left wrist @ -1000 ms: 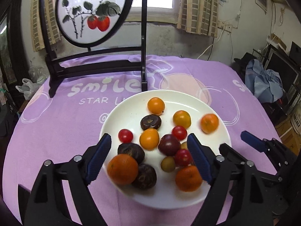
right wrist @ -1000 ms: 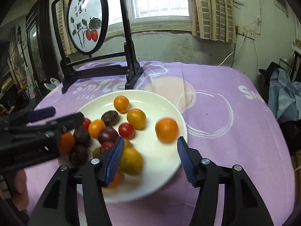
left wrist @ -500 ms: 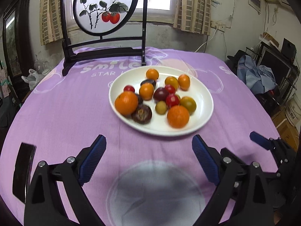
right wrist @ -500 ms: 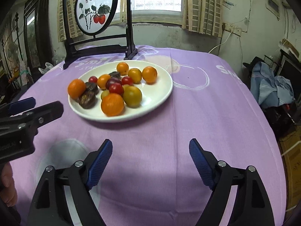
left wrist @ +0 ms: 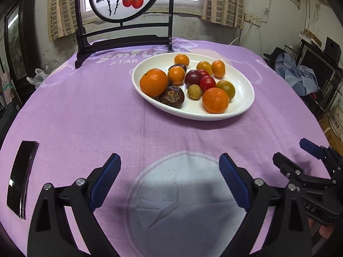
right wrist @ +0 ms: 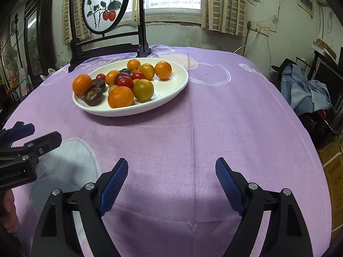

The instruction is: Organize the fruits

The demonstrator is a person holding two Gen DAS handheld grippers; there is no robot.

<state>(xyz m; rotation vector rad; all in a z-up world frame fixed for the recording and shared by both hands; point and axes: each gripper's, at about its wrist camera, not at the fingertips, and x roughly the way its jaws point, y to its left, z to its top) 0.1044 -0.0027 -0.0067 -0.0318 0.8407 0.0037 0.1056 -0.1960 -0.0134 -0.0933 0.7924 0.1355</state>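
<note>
A white oval plate [left wrist: 242,109] stands on the counter [left wrist: 107,117], which is covered with a purple cloth, and all the fruits lie on it. In the left wrist view the long axis of the plate runs from its far left end to its near right end. At the left end of the plate sits a big orange [left wrist: 153,82], touching a dark wrinkled fruit [left wrist: 172,96] just in front of it. At the near right edge lies a second orange [left wrist: 215,100], with a yellow-green fruit [left wrist: 226,89] behind it and a red tomato [left wrist: 207,83] near the middle. Behind the plate stands a black frame with a round picture of red fruit [left wrist: 126,0]. Far to the near left of the plate lies a black phone [left wrist: 21,177]. The left gripper [left wrist: 169,180] and the right gripper [right wrist: 171,182] are both well in front of the plate, and their fingers have just been opening; they stand wide apart with nothing between them.
</note>
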